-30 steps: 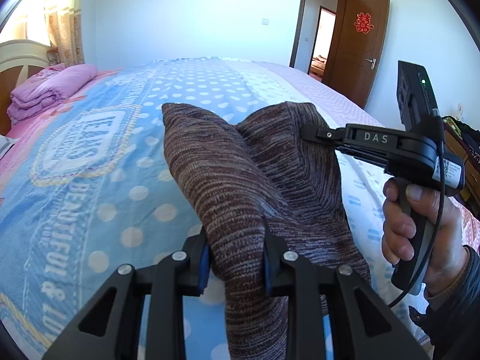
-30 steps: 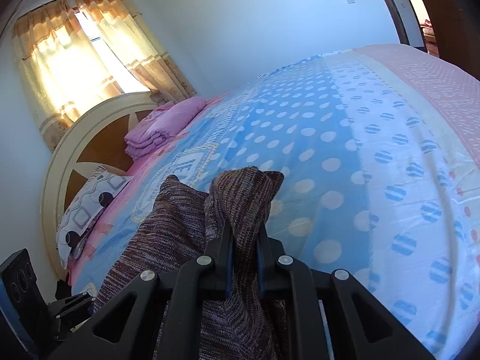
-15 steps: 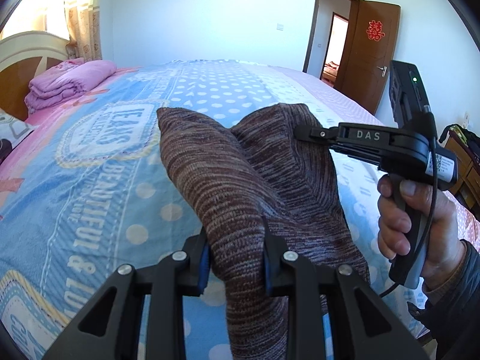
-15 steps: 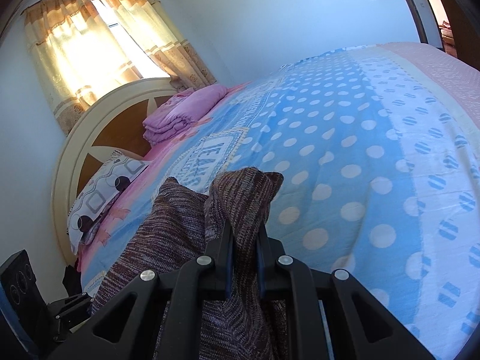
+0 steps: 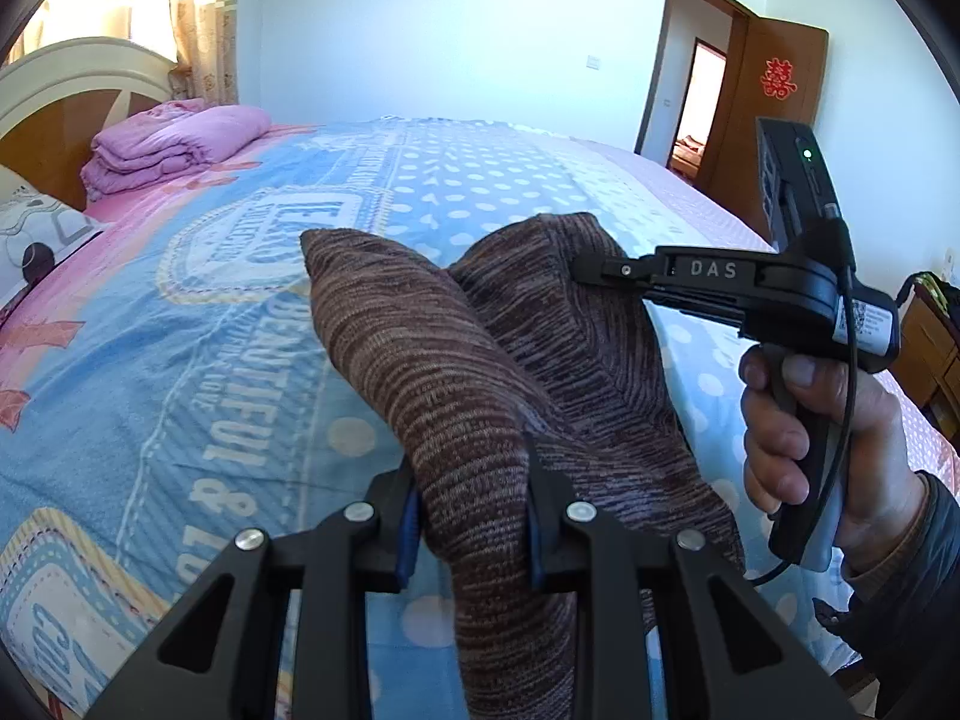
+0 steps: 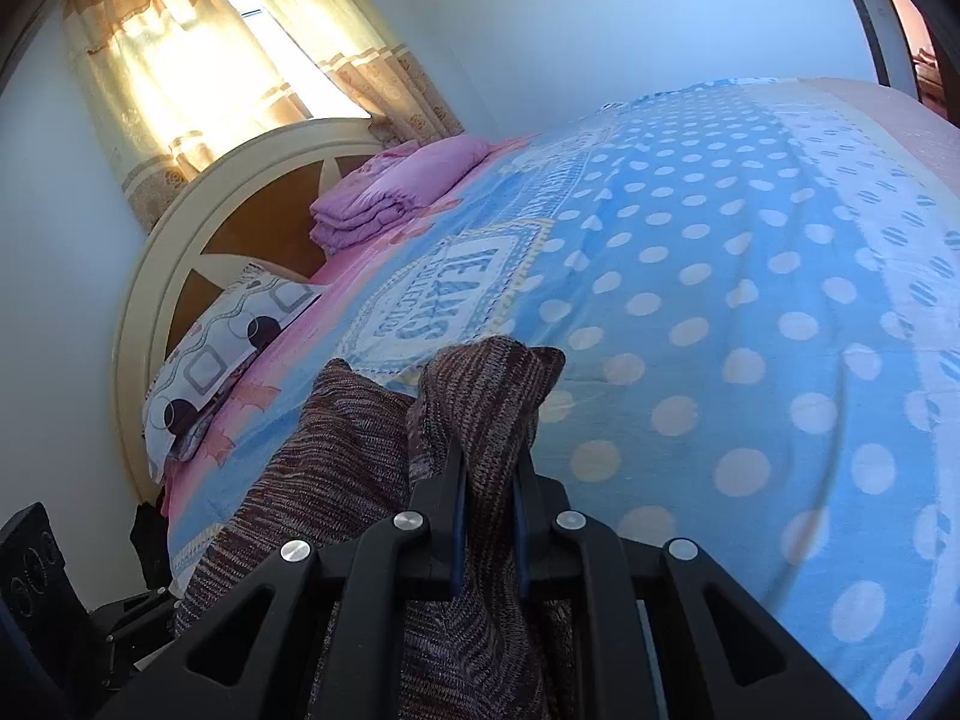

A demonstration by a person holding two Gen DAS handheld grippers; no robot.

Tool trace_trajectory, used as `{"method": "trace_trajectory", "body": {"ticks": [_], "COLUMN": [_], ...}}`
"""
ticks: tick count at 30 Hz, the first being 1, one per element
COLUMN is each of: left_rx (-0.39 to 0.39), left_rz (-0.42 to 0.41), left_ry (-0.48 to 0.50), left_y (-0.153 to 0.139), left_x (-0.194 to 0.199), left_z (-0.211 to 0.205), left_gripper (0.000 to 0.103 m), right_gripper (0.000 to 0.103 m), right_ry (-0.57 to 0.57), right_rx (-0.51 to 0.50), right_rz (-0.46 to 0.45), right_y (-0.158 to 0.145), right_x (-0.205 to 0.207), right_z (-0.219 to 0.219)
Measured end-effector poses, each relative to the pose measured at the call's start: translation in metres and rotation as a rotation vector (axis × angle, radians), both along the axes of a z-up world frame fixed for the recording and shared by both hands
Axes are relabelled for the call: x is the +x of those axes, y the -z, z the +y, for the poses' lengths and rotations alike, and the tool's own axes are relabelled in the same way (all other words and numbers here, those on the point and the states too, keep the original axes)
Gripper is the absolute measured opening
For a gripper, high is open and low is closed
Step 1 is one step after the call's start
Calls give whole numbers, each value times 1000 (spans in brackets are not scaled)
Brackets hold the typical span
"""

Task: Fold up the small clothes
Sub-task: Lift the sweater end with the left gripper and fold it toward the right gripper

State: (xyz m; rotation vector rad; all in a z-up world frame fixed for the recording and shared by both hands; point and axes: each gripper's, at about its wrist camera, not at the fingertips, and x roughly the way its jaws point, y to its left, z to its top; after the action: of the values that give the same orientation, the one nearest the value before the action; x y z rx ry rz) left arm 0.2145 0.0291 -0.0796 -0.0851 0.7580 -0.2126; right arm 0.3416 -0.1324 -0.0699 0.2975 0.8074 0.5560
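Note:
A brown striped knit garment [image 5: 456, 372] hangs in the air above the bed, held at two points. My left gripper [image 5: 471, 504] is shut on one bunched fold of it, the cloth pinched between the blue pads. My right gripper [image 6: 487, 498] is shut on another fold of the same garment [image 6: 480, 396]. In the left wrist view the right gripper [image 5: 591, 270] comes in from the right, with a person's hand [image 5: 798, 420] around its handle, and its tips are sunk in the knit. The garment's lower part drops out of sight below both cameras.
A blue spotted bedspread [image 5: 198, 360] covers the bed [image 6: 750, 312] under the garment. A folded pink quilt [image 5: 174, 144] and a patterned pillow [image 6: 228, 330] lie by the headboard [image 6: 198, 192]. An open wooden door [image 5: 774, 120] is at the far right.
Both grippers have carried the garment sideways over the bed towards the headboard end; quilt and pillow show more in both views. The grips on the cloth have not changed.

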Motion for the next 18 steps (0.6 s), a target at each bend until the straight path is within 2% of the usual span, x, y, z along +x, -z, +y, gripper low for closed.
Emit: {"method": "trace_trajectory", "body": {"ticks": [18], "left_rx": [20], "left_rz": [-3], "left_ry": [-57], "left_y": [22], "left_x": [-16], "left_z": [39], "left_gripper": [28], "right_gripper": [12], "right_ry": [-114], "right_rx": [-55], "right_rz": [30], "right_y": [18], "right_x": [13], "right_z": [73]}}
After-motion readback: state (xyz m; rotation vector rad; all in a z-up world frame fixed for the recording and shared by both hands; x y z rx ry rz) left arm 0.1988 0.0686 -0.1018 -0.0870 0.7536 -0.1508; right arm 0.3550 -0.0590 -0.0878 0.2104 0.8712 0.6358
